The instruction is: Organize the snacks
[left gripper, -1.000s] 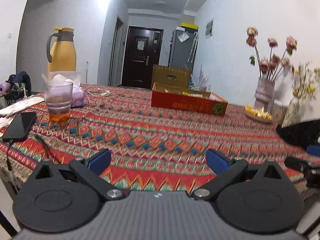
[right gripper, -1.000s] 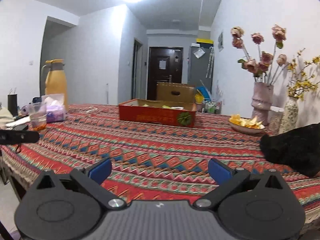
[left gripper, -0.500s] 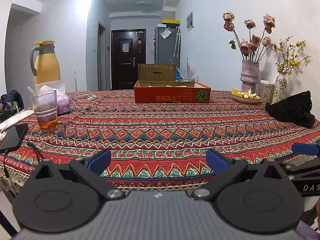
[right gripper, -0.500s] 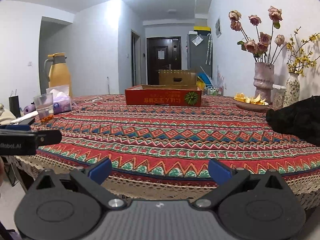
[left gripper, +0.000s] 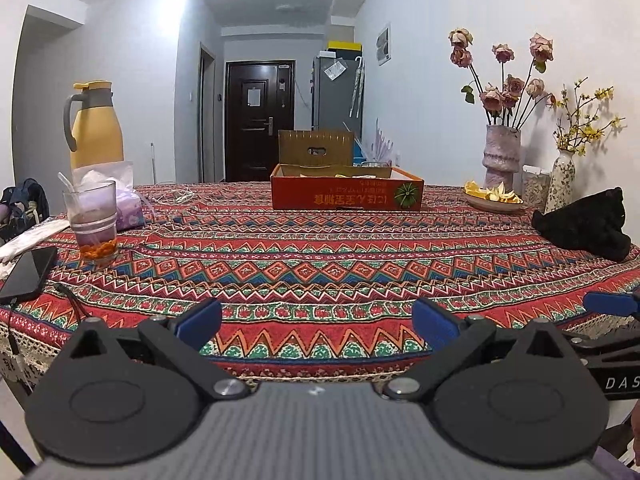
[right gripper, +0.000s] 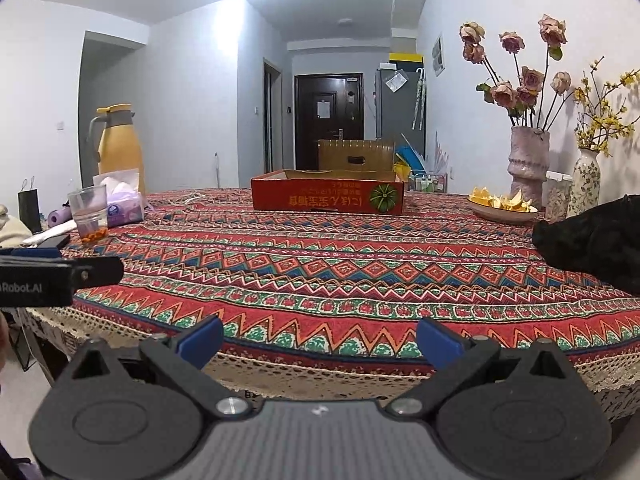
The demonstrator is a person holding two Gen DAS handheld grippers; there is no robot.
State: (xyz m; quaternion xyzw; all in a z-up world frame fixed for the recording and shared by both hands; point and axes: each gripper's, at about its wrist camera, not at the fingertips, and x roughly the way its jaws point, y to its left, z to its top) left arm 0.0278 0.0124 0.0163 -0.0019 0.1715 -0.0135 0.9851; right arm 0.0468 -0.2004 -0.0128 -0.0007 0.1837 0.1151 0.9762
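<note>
Both my claws, the left gripper [left gripper: 317, 326] and right gripper [right gripper: 319, 338], hang spread and empty before the patterned tablecloth [left gripper: 320, 264], well short of the red cardboard tray [left gripper: 347, 193].

Ahead of both tongs the tablecloth [left gripper: 320, 264] lies bare up to the red box [left gripper: 346, 192], with a glass [left gripper: 91, 220] left and a black bundle [left gripper: 584, 226] right.

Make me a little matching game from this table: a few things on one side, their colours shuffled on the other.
Things:
1. jug
2. box
3. phone
4. tissue pack

Colours:
A. black
B. purple
C. yellow
D. red

Pairs: 1-C, 2-D, 3-A, 4-B
</note>
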